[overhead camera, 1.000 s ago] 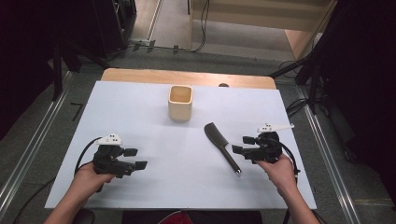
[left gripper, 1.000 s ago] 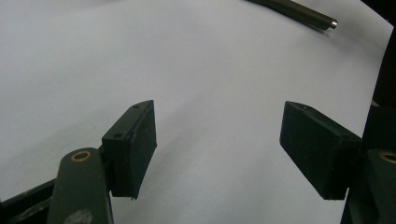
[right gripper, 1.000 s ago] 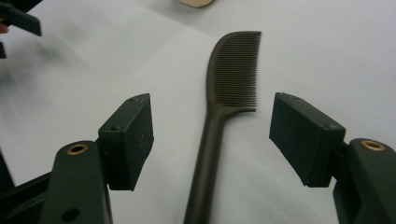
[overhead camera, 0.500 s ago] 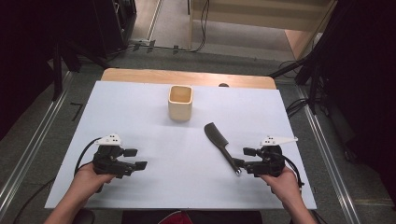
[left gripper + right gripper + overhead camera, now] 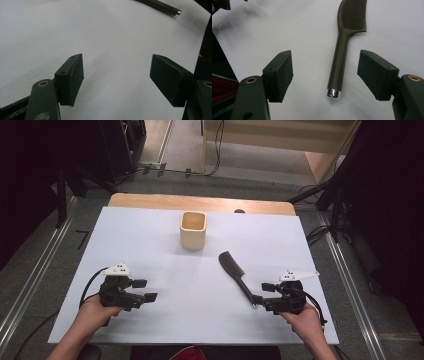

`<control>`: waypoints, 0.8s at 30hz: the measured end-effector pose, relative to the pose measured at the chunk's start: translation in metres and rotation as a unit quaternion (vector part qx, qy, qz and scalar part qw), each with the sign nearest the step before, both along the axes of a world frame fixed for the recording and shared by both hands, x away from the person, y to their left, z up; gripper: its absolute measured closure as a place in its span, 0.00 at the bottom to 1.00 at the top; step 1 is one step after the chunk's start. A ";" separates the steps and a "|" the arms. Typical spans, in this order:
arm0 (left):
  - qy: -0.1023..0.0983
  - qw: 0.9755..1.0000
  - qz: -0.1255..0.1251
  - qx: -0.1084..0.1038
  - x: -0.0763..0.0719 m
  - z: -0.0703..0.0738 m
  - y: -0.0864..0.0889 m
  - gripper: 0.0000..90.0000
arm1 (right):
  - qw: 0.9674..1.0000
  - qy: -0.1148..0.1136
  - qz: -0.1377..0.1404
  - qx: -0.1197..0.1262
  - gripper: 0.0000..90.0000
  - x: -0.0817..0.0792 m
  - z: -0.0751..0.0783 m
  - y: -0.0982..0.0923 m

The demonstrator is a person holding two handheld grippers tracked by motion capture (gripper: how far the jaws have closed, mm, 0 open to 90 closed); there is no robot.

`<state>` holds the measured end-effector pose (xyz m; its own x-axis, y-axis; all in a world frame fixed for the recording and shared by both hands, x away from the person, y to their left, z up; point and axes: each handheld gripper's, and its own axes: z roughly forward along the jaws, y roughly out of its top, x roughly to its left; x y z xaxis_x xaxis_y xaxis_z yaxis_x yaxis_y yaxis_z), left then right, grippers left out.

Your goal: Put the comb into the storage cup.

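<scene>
Comb (image 5: 237,276) lies on the table (image 5: 150,235) from above, its handle end just at my right gripper (image 5: 261,296), the left gripper (image 5: 146,290) well apart. My left gripper view shows jaws wide, nothing between. My right gripper view: jaws wide, straddling the handle without touching.

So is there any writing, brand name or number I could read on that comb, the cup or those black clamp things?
None can be read.
The comb, the cup and the white table cover are plain.
Both the left gripper and the right gripper show bare black pads, no lettering.
</scene>
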<state>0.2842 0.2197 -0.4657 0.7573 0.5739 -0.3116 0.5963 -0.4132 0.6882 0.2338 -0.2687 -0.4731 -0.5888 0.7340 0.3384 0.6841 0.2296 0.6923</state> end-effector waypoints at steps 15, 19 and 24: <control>0.000 1.000 0.000 0.000 0.000 0.000 0.000 0.32 | 0.999 -0.003 -0.037 -0.008 0.27 0.002 0.011 0.010; -0.001 1.000 0.000 0.000 0.000 0.001 0.000 0.32 | 0.999 -0.007 -0.041 -0.017 0.27 0.002 0.012 0.015; -0.001 1.000 0.001 0.000 0.000 0.001 0.000 0.32 | 0.999 -0.006 -0.047 -0.023 0.27 0.003 0.012 0.020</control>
<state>0.2840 0.2195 -0.4650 0.7576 0.5747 -0.3095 0.5949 -0.4127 0.6898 0.2369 -0.2484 -0.4612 -0.5199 0.8011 0.2964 0.6964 0.1966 0.6902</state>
